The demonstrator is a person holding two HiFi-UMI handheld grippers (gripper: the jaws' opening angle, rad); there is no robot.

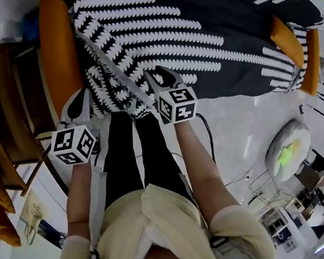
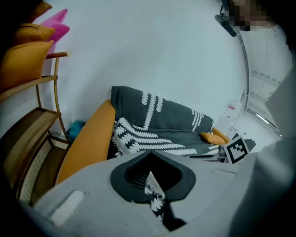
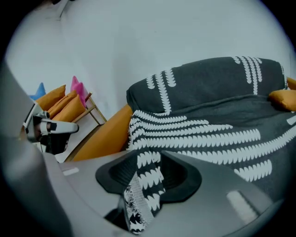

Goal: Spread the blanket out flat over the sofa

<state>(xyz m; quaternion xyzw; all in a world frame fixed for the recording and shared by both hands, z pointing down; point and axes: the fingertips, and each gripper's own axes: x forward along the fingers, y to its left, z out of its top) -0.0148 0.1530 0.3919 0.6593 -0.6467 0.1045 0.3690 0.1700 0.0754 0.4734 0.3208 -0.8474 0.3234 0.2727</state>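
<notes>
A dark blanket (image 1: 205, 39) with white leaf-pattern stripes covers most of the orange sofa (image 1: 56, 47). Its fringed hem runs slantwise toward me, rumpled at the near corner. My left gripper (image 1: 87, 96) sits at the sofa's left front, shut on a narrow strip of the blanket (image 2: 155, 190) that shows between its jaws (image 2: 151, 162). My right gripper (image 1: 154, 75) is further right along the hem. A fold of the blanket (image 3: 144, 183) passes between the jaws of my right gripper (image 3: 148, 167), which are shut on it. The sofa's left arm (image 2: 88, 143) stays bare.
An orange cushion (image 1: 286, 40) lies on the blanket at the sofa's right end. A wooden rack with orange cushions (image 1: 1, 139) stands close on the left. A round device (image 1: 287, 149) and cables (image 1: 243, 176) lie on the white floor to the right. My legs (image 1: 131, 157) stand before the sofa.
</notes>
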